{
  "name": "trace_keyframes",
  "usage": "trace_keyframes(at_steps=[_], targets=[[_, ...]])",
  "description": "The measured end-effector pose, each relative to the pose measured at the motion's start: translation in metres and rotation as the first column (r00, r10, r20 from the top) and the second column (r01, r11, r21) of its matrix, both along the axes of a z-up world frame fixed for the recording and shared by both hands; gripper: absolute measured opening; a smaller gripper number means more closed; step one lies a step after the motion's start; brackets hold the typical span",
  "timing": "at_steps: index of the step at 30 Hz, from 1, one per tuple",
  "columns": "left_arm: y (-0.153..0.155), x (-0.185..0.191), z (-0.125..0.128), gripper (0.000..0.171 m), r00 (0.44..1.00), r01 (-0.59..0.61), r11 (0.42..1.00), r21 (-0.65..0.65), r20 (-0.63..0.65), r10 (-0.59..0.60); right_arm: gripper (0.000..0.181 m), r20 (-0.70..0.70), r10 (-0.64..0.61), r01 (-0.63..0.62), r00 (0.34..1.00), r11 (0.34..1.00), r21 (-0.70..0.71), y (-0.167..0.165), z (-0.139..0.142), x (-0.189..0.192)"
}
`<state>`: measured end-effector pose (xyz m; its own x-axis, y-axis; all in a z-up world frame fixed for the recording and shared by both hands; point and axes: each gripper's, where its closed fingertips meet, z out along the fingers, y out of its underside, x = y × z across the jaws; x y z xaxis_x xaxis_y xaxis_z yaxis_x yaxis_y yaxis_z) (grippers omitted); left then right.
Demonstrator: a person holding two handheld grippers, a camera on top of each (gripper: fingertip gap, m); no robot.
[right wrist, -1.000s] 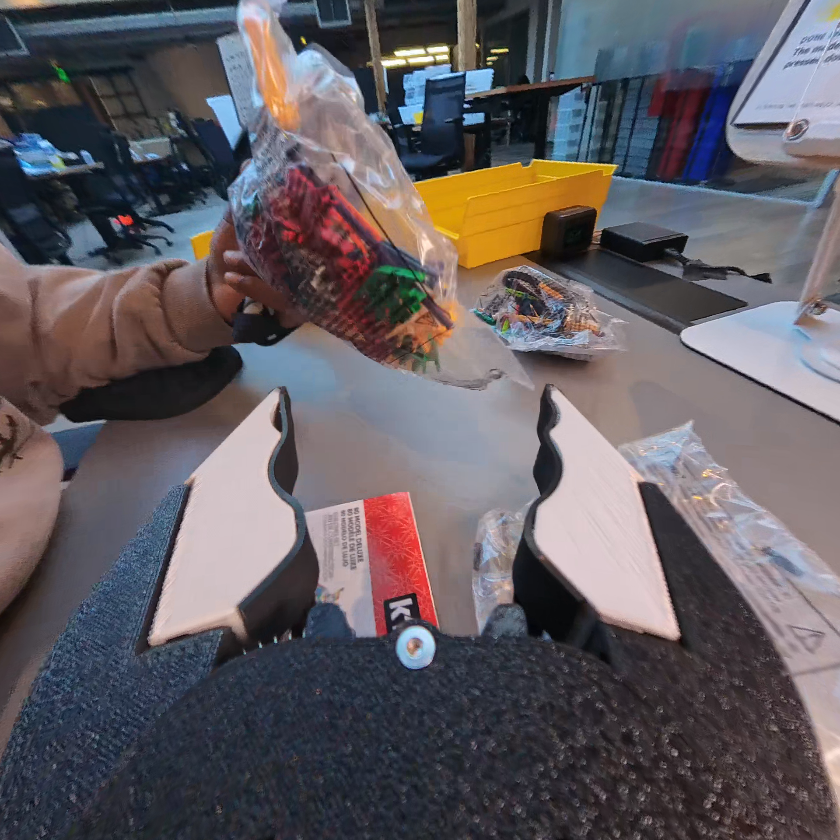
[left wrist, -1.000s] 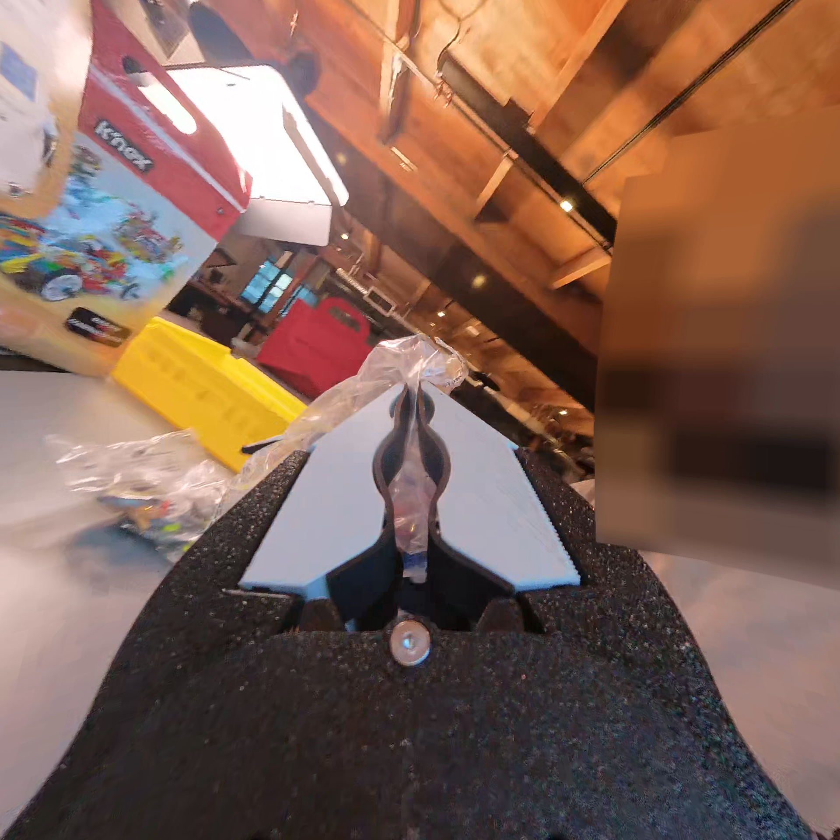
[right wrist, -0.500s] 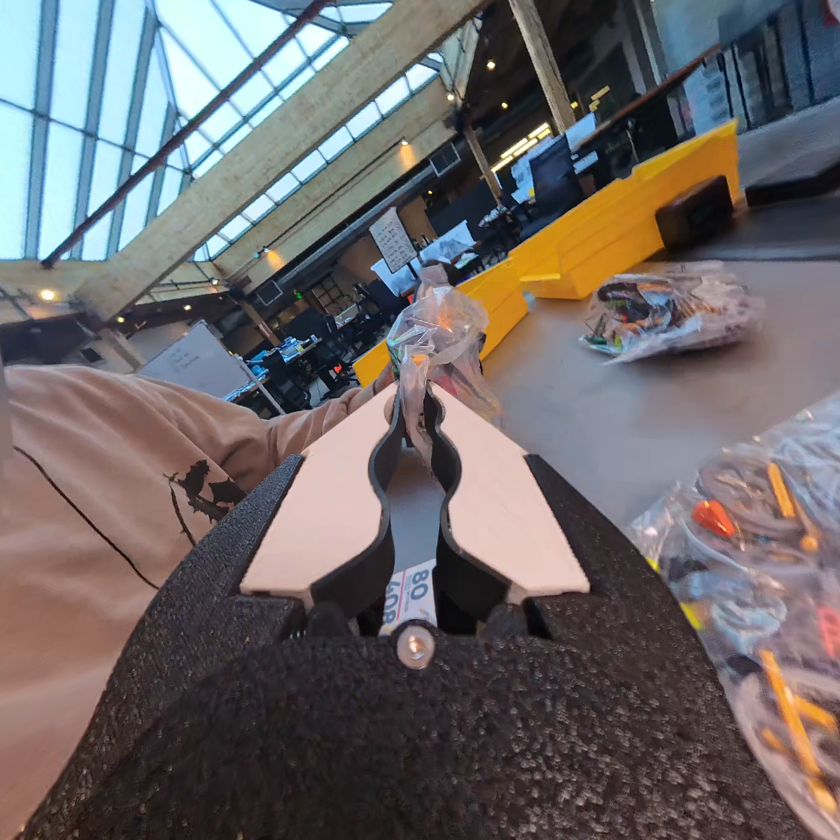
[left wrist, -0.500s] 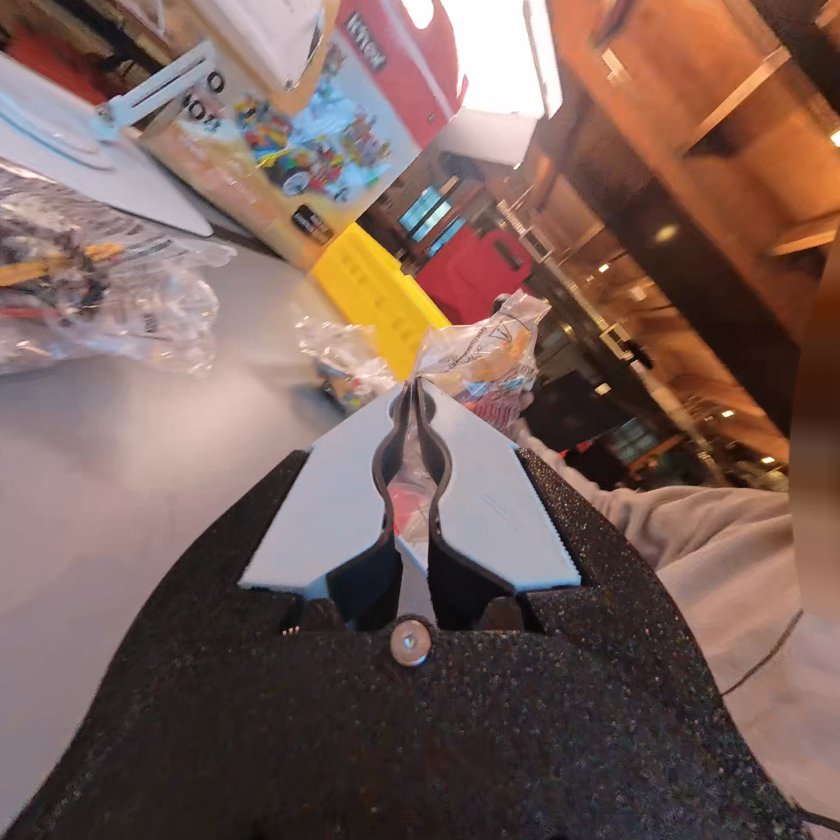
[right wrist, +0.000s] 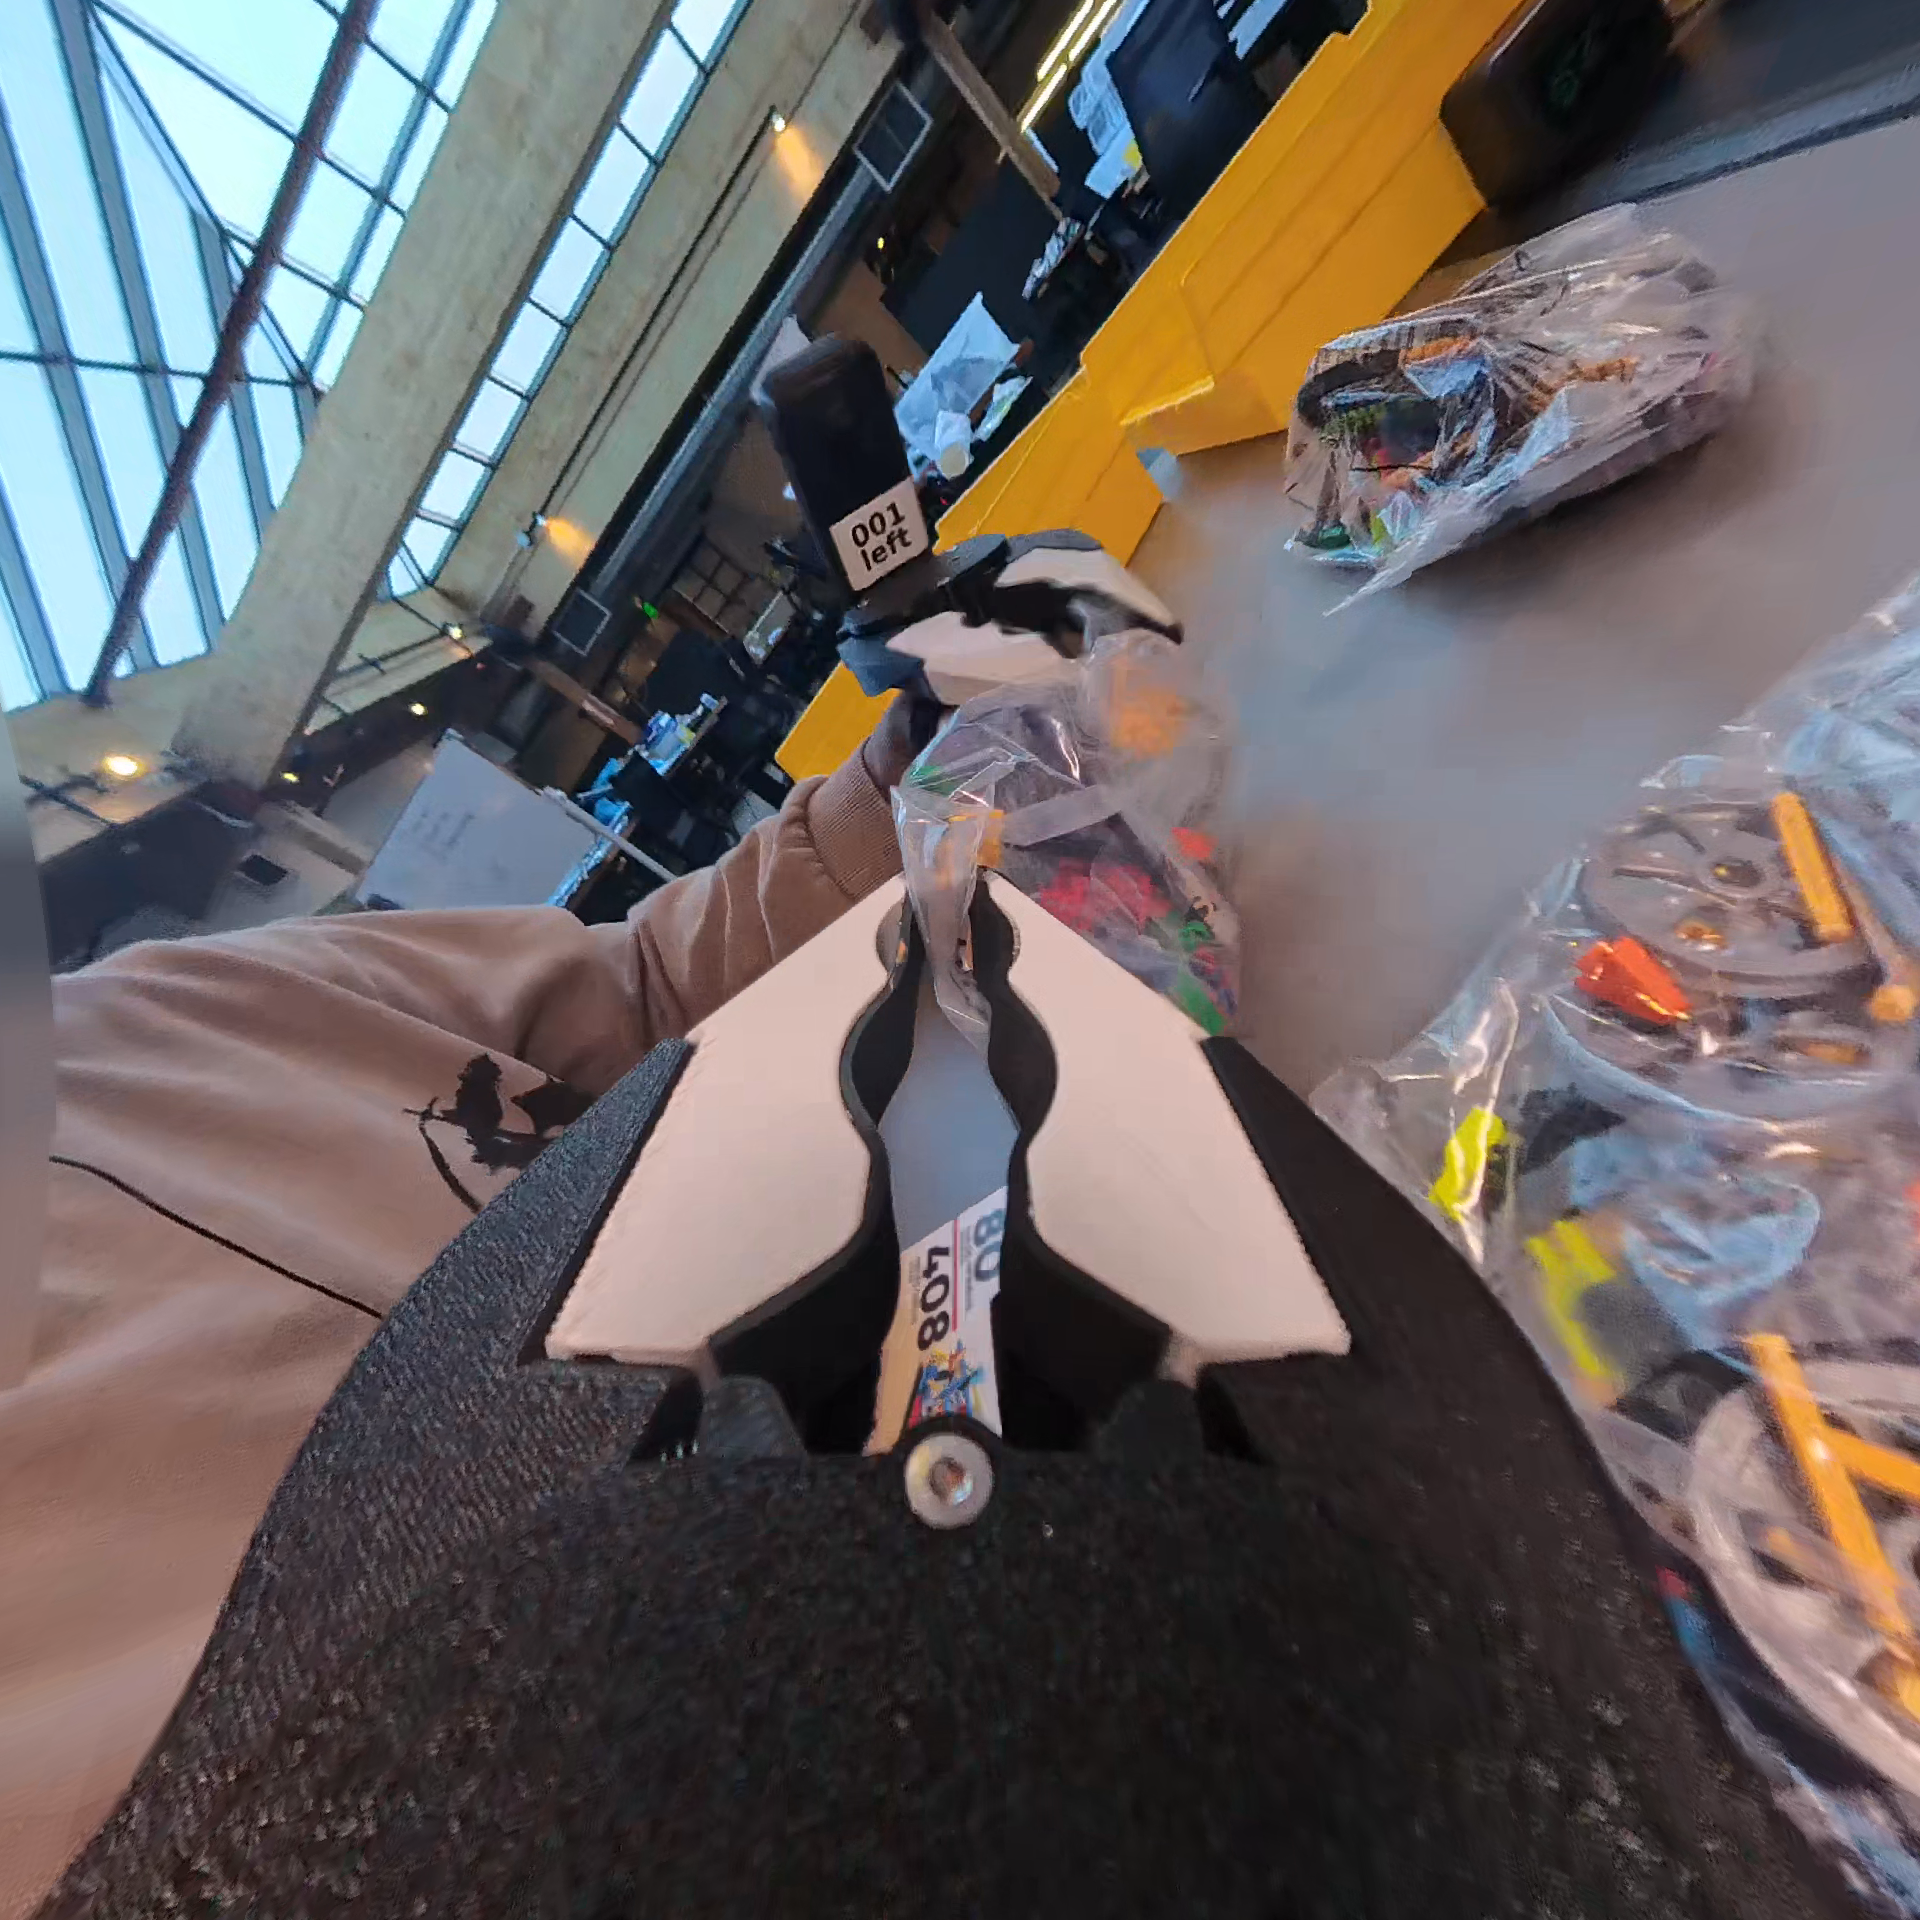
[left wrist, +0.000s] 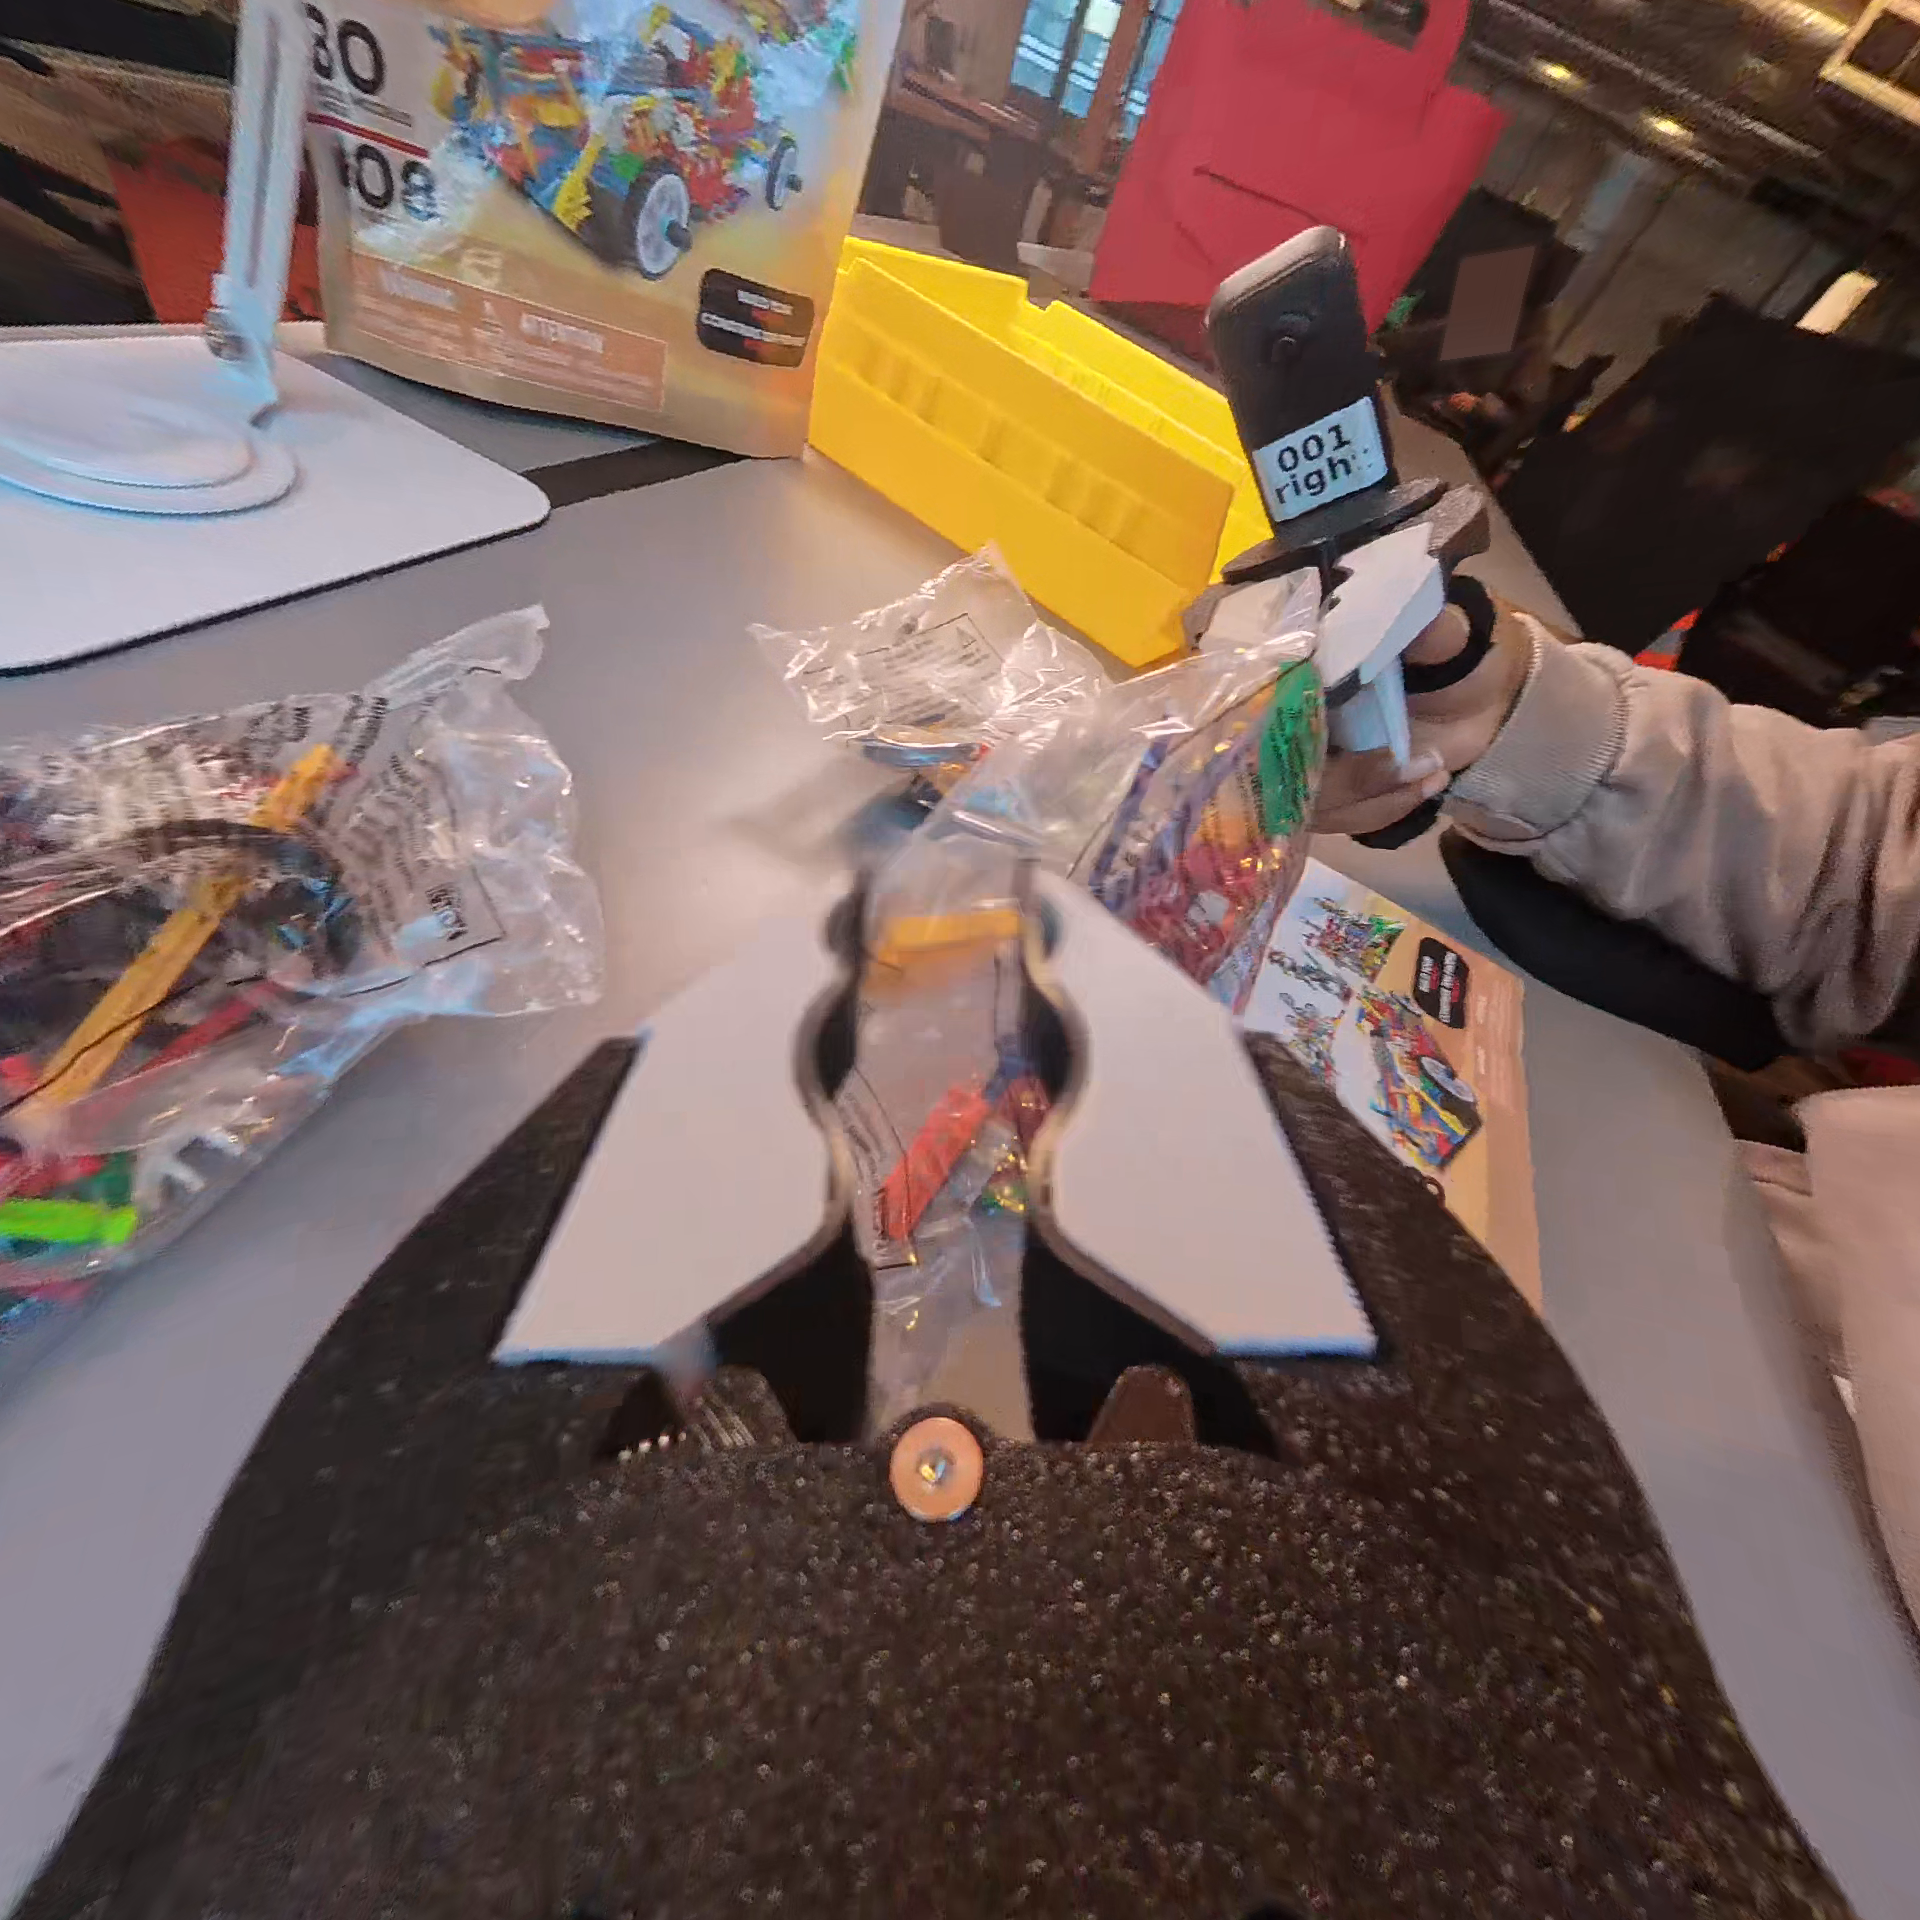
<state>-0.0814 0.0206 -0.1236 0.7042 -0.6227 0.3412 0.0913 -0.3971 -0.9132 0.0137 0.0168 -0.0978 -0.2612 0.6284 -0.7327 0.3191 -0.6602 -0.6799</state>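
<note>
The right gripper (right wrist: 948, 935) has its fingers pinched tight on the top edge of a clear bag of toy parts (right wrist: 1091, 862), held above the grey surface (right wrist: 1455, 665). The left gripper (left wrist: 940, 914) has its fingers partly apart around the same bag's other end (left wrist: 1195, 831), gripping nothing firmly. A booklet (left wrist: 1392, 1029) lies beneath; another bag (left wrist: 239, 904) lies to its left, a yellow bin (left wrist: 1018, 436) behind.

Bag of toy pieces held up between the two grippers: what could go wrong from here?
The right gripper pinches only a thin corner of the bag, so the film might slip or tear. The jaws of the left gripper stand apart around it, probably giving little support; the bag could drop onto the booklet.
</note>
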Motion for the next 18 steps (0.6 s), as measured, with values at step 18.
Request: trace_keyframes(at_steps=[18], targets=[[-0.005, -0.059, 0.05, 0.0, 0.995, -0.068, 0.997, -0.047, 0.072, 0.072, 0.0, -0.091, -0.166, 0.19, 0.982, 0.864, 0.467, 0.071, 0.028, 0.01]])
